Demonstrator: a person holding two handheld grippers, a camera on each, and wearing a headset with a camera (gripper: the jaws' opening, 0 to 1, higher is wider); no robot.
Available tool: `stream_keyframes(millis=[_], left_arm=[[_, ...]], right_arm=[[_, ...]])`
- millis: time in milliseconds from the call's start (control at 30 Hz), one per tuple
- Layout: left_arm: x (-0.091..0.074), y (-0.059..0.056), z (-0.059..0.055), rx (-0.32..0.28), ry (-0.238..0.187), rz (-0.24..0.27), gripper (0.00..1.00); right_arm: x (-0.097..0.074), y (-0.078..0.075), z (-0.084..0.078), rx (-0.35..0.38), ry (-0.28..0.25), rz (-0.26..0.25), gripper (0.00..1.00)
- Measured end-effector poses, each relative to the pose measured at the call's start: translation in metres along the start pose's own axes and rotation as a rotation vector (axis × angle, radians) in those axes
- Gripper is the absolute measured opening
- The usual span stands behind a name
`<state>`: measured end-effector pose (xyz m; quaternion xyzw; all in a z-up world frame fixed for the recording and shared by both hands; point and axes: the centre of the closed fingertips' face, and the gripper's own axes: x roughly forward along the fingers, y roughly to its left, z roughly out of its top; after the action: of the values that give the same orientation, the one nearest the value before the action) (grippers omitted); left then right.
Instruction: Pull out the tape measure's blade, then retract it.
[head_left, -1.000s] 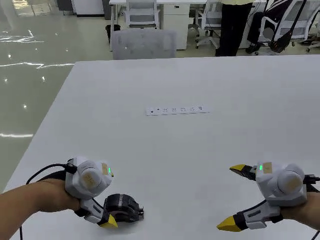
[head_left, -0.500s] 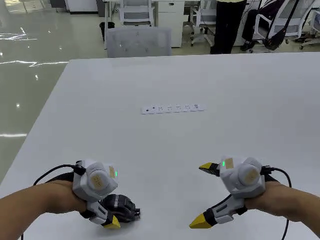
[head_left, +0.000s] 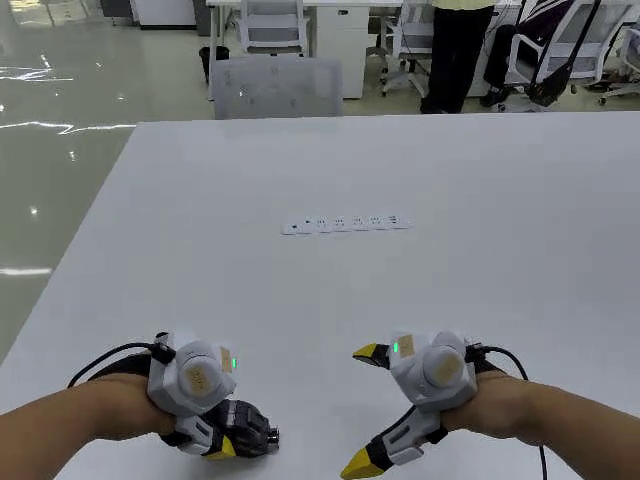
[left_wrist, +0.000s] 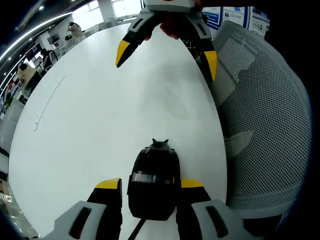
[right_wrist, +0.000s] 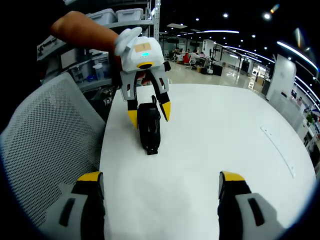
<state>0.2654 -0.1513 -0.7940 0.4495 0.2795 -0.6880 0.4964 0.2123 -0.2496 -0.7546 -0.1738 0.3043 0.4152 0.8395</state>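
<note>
The black tape measure (head_left: 252, 425) lies on the white table (head_left: 400, 170) near its front edge, blade not drawn out. My left gripper (head_left: 235, 435) is shut on its body; in the left gripper view the tape measure (left_wrist: 154, 180) sits between the yellow-tipped fingers (left_wrist: 107, 184), its blade tab pointing away. My right gripper (head_left: 362, 410) stands open to the right of it, a short way off, jaws wide and facing the tape. In the right gripper view the tape measure (right_wrist: 149, 127) lies ahead with the left gripper (right_wrist: 148, 114) around it.
A white power strip (head_left: 347, 223) lies flat at mid-table. A grey chair (head_left: 277, 88) stands behind the far edge, with a person (head_left: 460, 50) and office chairs beyond. A mesh chair (left_wrist: 265, 130) is close to the near table edge.
My right gripper has moved left across the table toward the tape measure, still open. The left gripper has kept its hold on the tape measure in about the same spot.
</note>
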Motion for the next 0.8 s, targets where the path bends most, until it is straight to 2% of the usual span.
stream_keyframes(millis=[33,133,267,533,667,733,800], left_arm=[[0.002,0.004,0.0,0.008,-0.003,0.027,0.34],[0.001,0.003,0.0,0.009,-0.004,0.022,0.34],[0.0,0.006,0.001,-0.063,-0.015,0.042,0.34],[0.0,0.004,0.0,-0.027,-0.023,0.031,0.33],[-0.001,0.003,0.0,-0.031,-0.032,0.025,0.33],[-0.001,0.003,0.0,-0.034,-0.031,0.023,0.33],[-0.001,0.003,-0.001,-0.036,-0.029,0.022,0.33]], right_arm=[[0.003,0.001,0.0,-0.006,0.002,0.007,0.96],[0.012,0.003,0.0,-0.001,0.014,0.027,0.93],[0.024,0.003,0.005,-0.004,0.007,0.041,0.89],[0.053,0.012,0.011,-0.057,0.031,0.096,0.75],[0.068,0.021,0.007,-0.03,0.051,0.142,0.75],[0.072,0.023,-0.002,-0.069,0.101,0.161,0.73],[0.076,0.024,-0.001,-0.07,0.099,0.164,0.69]])
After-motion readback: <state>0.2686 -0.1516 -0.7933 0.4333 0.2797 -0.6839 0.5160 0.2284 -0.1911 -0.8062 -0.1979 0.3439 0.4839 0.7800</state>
